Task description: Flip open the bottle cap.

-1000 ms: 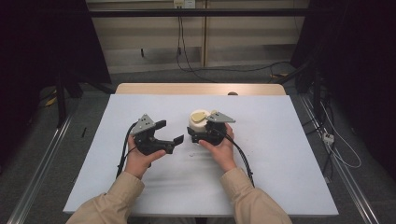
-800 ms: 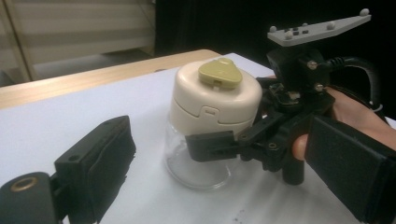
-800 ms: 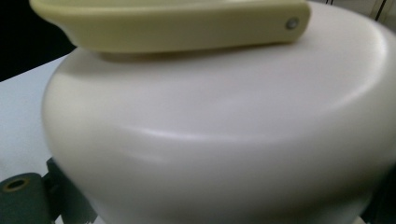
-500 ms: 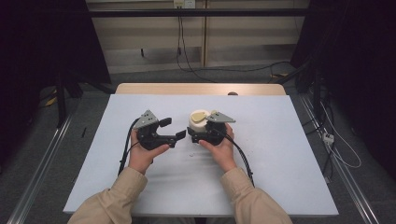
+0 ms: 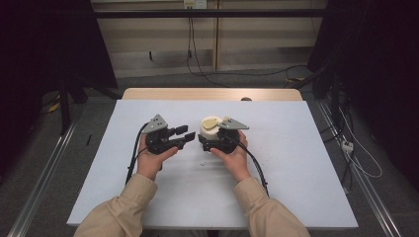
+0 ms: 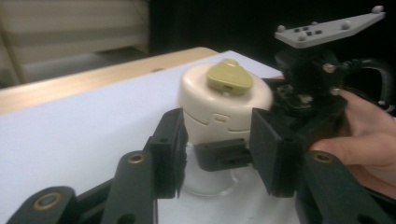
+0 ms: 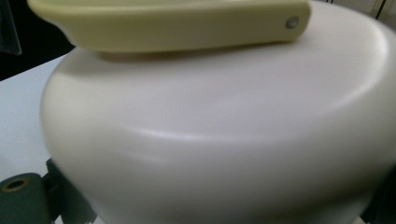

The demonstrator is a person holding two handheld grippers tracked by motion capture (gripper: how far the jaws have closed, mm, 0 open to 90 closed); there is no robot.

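A cream, rounded container [image 5: 210, 126] with a yellowish tab [image 6: 229, 77] on top stands on a clear base on the white table cover [image 5: 296, 148]. My right gripper [image 5: 205, 138] is shut on it low down, and the cream body [image 7: 210, 140] looms right in front of that gripper's camera. My left gripper [image 5: 185, 137] points at the container from the left. Its jaws have just been closing and now stand half apart, framing the container [image 6: 219, 102] in the left gripper view. The high view shows a small gap between the left fingertips and the container, with nothing pressed between them.
The white cover ends at a wooden table edge [image 5: 212, 94] at the back, where a small dark object [image 5: 245, 98] sits. Cables [image 5: 257, 165] trail from both grippers toward the person. Metal rails [image 5: 49, 163] run along the floor beside the table.
The left gripper's jaws have narrowed from wide open to about half, and it has edged slightly toward the container. The right gripper and container have stayed put.
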